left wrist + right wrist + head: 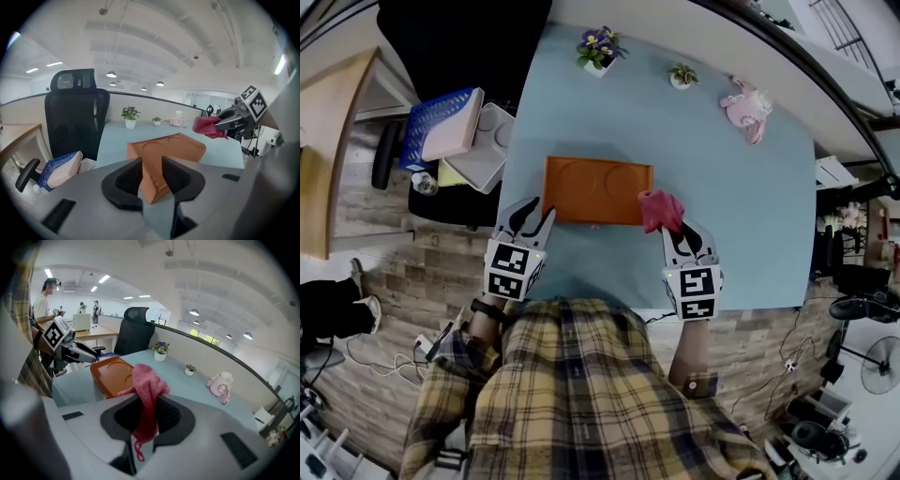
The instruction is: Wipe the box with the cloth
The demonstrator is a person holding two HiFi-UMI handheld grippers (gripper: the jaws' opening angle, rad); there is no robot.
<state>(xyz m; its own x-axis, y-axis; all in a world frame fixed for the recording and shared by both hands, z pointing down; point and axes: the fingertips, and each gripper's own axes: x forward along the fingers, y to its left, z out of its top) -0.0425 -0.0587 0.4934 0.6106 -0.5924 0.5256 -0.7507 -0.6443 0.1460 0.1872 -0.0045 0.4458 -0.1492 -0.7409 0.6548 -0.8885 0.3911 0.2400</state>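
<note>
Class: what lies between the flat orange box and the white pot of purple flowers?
Only bare pale-blue tabletop separates box and flowers, per the head view.

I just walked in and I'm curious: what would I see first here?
An orange box lies in the middle of the blue table, with its near left corner pinched by the left gripper. At the box's near right corner, the right gripper holds a bunched pink cloth.
</note>
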